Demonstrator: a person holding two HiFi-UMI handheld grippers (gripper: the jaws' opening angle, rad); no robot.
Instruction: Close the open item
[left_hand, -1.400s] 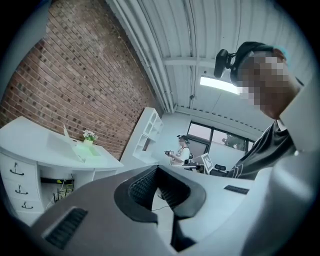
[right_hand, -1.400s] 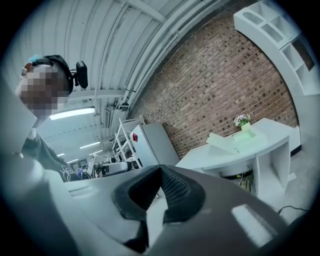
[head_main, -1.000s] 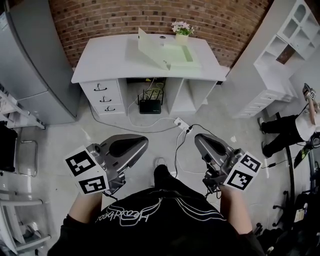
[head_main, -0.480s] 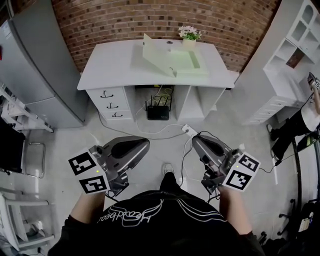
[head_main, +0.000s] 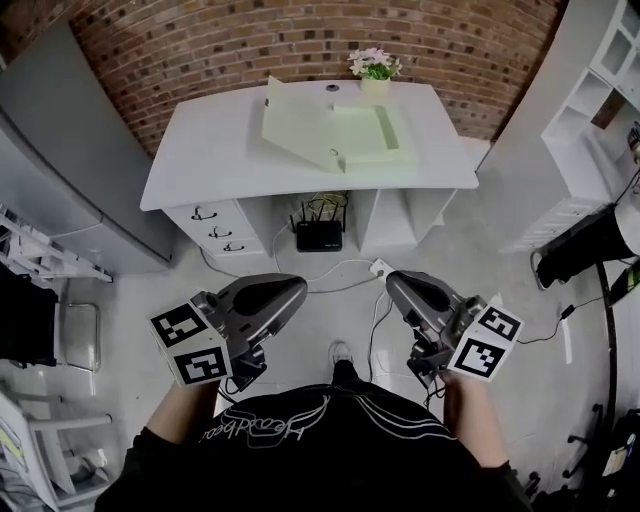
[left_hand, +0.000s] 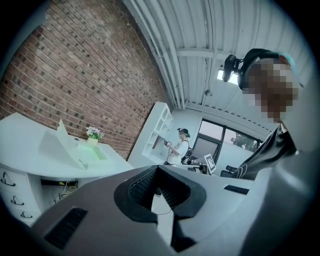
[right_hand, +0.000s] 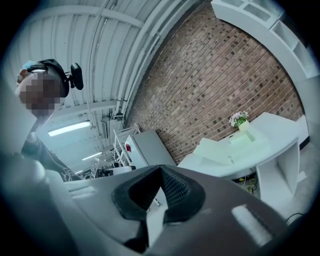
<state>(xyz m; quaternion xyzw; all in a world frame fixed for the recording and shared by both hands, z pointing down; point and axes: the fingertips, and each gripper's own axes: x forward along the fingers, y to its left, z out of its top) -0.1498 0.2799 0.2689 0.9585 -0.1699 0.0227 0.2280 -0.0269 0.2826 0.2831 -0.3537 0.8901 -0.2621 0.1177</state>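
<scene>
A pale green box (head_main: 372, 135) lies open on the white desk (head_main: 200, 150), its lid (head_main: 295, 125) propped up at the left of its tray. The same box shows small in the left gripper view (left_hand: 80, 152) and in the right gripper view (right_hand: 235, 145). My left gripper (head_main: 296, 289) and right gripper (head_main: 394, 282) are held low near my body, well short of the desk, over the floor. Both are shut and hold nothing; in each gripper view the pads (left_hand: 142, 185) (right_hand: 175, 190) meet with only a thin slit between them.
A flower pot (head_main: 374, 68) stands behind the box. Under the desk are drawers (head_main: 218, 230), a router (head_main: 320, 236) and cables (head_main: 372, 270) that run across the floor. A grey cabinet (head_main: 70, 170) stands left, white shelving (head_main: 600, 110) right. A person (head_main: 600, 240) sits at the far right.
The desk and box have shifted in the head view and now look slightly larger. Both grippers stay shut near my body, in about the same pose.
</scene>
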